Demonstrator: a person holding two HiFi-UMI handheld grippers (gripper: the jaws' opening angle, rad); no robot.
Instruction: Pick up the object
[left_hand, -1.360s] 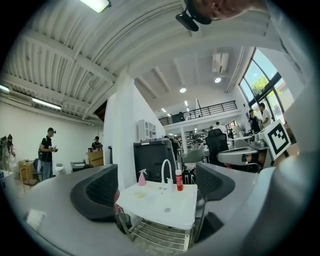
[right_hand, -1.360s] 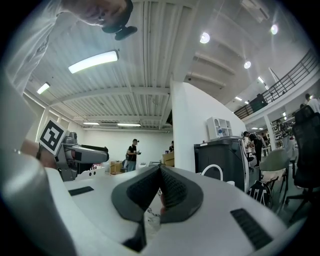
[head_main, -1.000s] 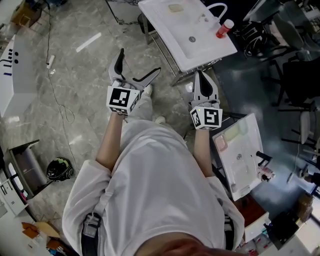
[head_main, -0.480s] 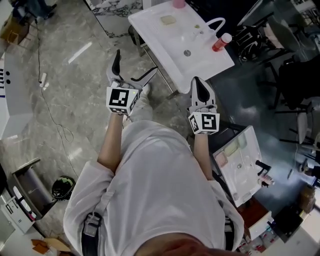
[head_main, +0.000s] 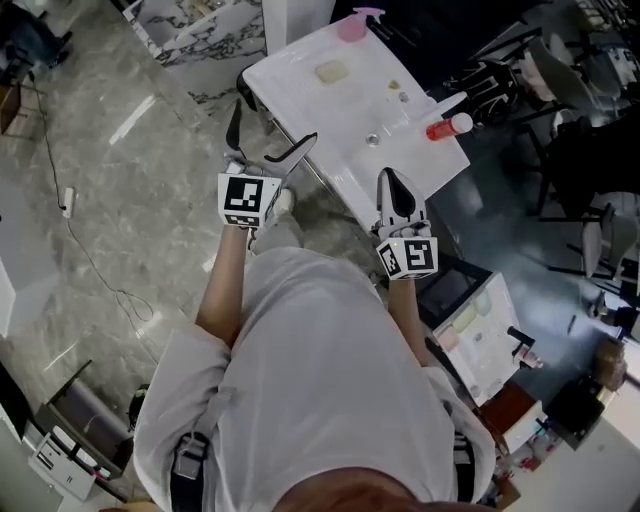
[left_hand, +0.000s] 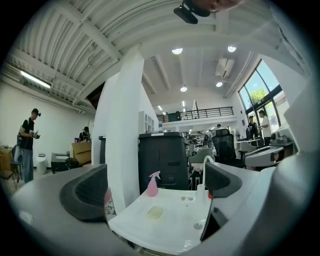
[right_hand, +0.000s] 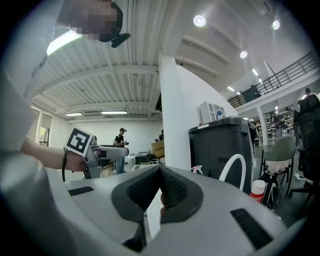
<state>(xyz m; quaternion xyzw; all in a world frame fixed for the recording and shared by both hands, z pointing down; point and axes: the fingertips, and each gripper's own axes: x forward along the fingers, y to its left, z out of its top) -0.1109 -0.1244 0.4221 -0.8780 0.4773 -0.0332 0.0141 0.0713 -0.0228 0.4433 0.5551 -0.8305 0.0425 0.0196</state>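
White basin top (head_main: 322, 112): pale pad (head_main: 331, 71) beyond left tongs (head_main: 276, 122), right tongs (head_main: 392, 178)

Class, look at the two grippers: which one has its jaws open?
The left gripper: its jaws stand wide apart, with the white sink table showing between them. The right gripper has its jaws closed together.

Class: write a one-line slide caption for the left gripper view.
Open left gripper frames a white sink top carrying a pink spray bottle and a pale yellow pad.
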